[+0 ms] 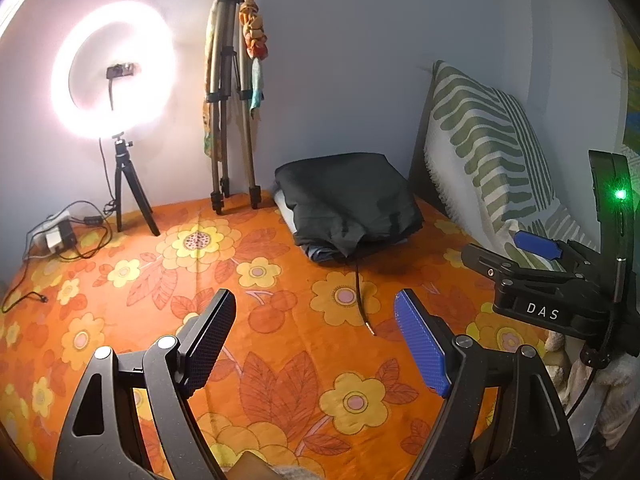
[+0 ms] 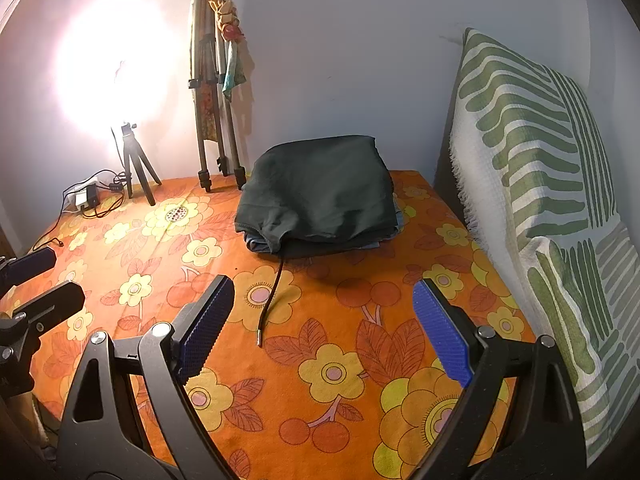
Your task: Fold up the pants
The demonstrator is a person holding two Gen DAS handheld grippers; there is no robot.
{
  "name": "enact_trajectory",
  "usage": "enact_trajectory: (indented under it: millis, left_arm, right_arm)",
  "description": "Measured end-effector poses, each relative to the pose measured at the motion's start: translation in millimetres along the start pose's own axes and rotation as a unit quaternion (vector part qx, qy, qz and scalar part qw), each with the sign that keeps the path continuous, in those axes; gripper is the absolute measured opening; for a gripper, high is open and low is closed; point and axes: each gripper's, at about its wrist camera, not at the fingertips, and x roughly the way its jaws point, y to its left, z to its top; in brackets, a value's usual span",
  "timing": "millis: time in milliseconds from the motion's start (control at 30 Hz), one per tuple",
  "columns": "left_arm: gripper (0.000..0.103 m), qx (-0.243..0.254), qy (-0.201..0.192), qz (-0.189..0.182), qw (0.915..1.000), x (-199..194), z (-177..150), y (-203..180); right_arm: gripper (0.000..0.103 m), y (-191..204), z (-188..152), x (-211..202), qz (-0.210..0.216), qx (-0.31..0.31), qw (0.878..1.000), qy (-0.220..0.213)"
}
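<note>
Left wrist view: the left gripper hangs over the orange flowered bed sheet with its jaws wide and nothing between them. The dark pants already lie as a folded bundle on top of a small stack of lighter clothes, toward the far edge of the bed, near the far right corner and beside the striped pillow. A drawstring trails out of the bundle toward the near edge. A ring light and a tripod stand along the far edge, and a charger with cables sits at the far left corner. The right gripper's body shows at the right edge of this view.

Right wrist view: the right gripper is also over bare sheet, jaws wide and empty, well short of the pants. The bundle looks square, but its front hem sags over the stack, and the drawstring runs across the sheet.

Judging from this, the fold looks nearly finished and tidying remains. To do it well, I would approach low and slowly, pinch only the drawstring's end, tuck it under the front fold, and use the other jaws to steady the top layer so the stack does not slide.
</note>
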Motion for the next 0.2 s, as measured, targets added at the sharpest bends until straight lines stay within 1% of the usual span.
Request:
enact_trajectory:
  millis: [100, 200]
  left_arm:
    - [0.082, 0.003, -0.005, 0.002, 1.0000, -1.1, -0.8, 0.4]
    - [0.082, -0.001, -0.002, 0.002, 1.0000, -1.1, -1.0, 1.9]
  right_arm:
    - [0.093, 0.4, -0.8, 0.1, 0.000, 0.001, 1.000, 0.001]
    - [0.093, 0.5, -0.4, 1.0, 0.001, -0.001, 1.000, 0.001]
